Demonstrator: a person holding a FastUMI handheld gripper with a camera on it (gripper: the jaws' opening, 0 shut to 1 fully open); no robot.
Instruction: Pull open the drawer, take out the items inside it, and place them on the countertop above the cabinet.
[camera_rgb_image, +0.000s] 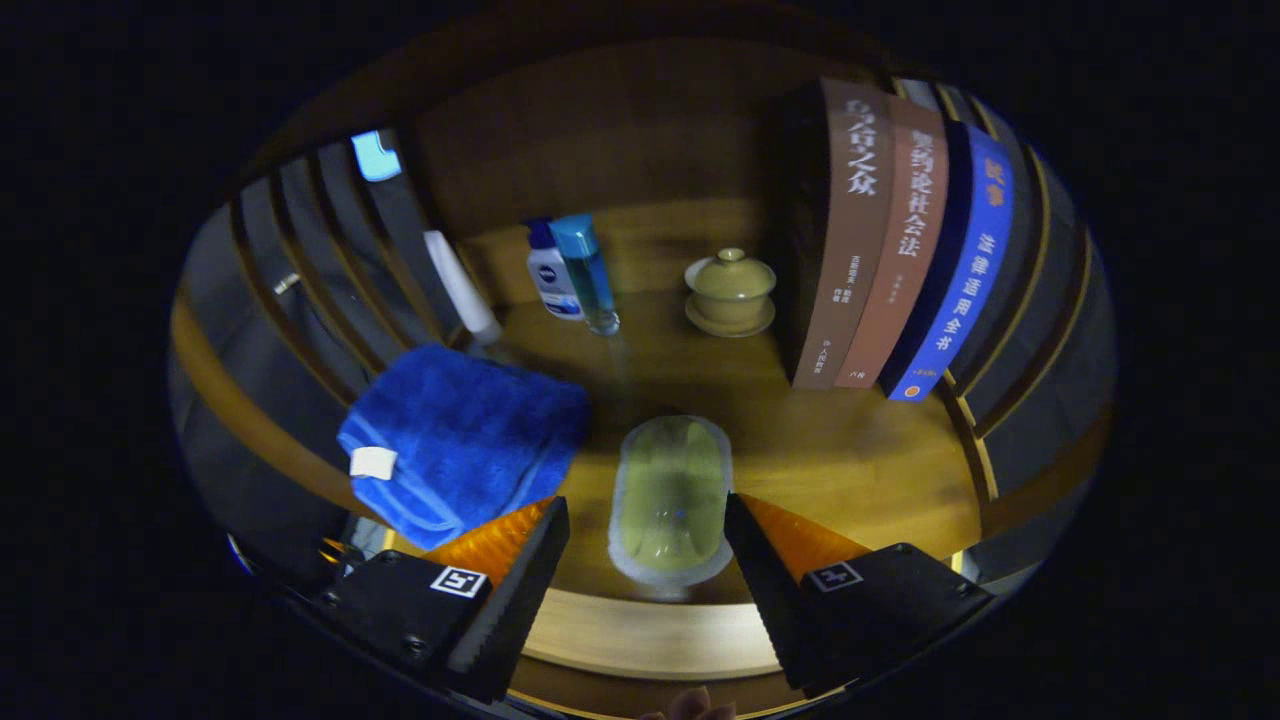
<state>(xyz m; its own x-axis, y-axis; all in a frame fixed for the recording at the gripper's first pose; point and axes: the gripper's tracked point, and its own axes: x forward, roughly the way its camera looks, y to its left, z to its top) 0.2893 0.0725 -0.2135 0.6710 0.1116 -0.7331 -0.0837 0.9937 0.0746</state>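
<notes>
Gripper view: a pale green oblong container (671, 500) with a clear lid lies on the wooden countertop (850, 460), low in the centre of the frame. Its long axis runs straight away from the camera, along the line of the fingers, with the near end pointing at the wooden front edge (650, 630). It sits between the two fingers of the gripper (647, 530), which stand spread wide; each finger is just beside a flank of the container, and I cannot tell if they touch it. The gripper looks down and forward over the surface, level, the fingers rising symmetric from the bottom of the frame.

To the left, a folded blue towel (465, 440) with a white tag lies near the left finger. Further back at centre left stand a white tube (462, 288), a small white and blue bottle (553, 275) and a clear blue bottle (590, 272) together. At centre right is a lidded yellow-green tea bowl (730, 290) on its saucer. At the upper right three books (890, 250) stand upright, spines to the camera.
</notes>
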